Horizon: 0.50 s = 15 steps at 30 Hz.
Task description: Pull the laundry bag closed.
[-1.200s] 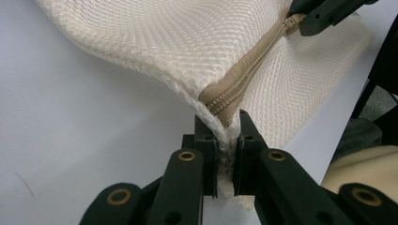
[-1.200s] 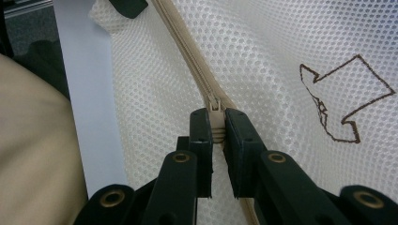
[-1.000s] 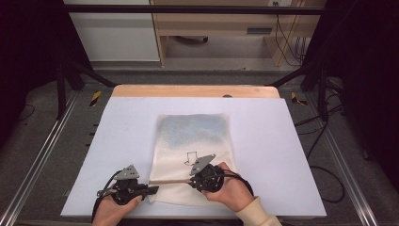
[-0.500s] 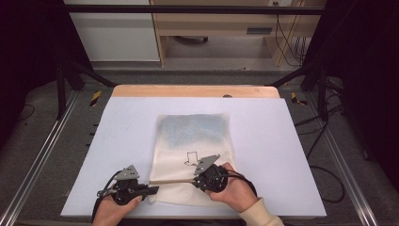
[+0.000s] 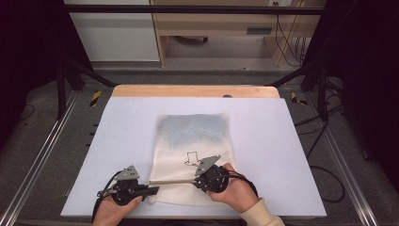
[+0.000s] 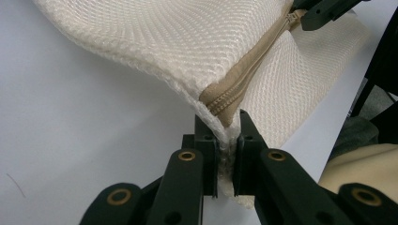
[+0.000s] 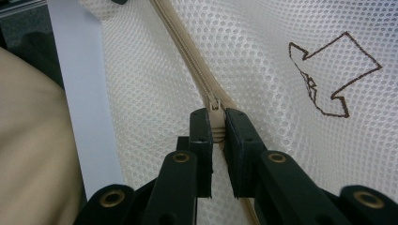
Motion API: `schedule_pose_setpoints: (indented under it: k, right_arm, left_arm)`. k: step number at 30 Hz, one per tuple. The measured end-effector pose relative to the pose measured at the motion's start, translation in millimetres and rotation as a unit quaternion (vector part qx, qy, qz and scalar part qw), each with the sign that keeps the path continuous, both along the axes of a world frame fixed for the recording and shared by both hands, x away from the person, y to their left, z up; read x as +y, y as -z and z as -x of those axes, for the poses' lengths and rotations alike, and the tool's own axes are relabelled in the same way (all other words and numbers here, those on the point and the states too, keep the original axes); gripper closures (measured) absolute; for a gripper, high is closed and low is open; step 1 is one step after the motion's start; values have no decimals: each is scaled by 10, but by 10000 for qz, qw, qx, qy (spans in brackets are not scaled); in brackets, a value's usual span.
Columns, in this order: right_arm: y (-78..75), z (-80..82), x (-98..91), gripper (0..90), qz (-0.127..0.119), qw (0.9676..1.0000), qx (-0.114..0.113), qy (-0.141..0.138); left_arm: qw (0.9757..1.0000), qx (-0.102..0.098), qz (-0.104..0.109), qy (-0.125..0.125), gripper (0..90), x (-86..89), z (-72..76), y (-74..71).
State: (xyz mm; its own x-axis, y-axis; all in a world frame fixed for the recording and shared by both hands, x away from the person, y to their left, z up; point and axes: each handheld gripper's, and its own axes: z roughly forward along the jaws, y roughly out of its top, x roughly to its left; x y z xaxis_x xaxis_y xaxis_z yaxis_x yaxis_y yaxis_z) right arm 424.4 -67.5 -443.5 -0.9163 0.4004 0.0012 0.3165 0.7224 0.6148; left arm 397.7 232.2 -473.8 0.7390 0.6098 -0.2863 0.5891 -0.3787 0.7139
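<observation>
Overhead, high view: cream mesh bag lies flat near the middle of the white table, its near edge towards the person.
Left gripper: at the bag's near left corner, in the person's left hand.
Right gripper: on the bag's near part, just below the outlined arrow mark.
Zipper: a tan line running between the two grippers.
Left gripper view: jaws clamped tight on the bag's corner, at the zipper's end (mesh bunched between the pads); bag raised off the table here.
Right gripper view: jaws pressed together on the zipper pull; arrow mark to the right; tan sleeve at left.
</observation>
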Motion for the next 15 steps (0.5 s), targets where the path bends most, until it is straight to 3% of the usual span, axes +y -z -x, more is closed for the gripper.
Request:
schedule_pose_setpoints:
  k: [15]
  right_arm:
    - [-2, 6, -65, 820, 5, 10000, 12, 59]
  left_arm:
    - [10000, 2, -9, 39, 827, -11, 3, 4]
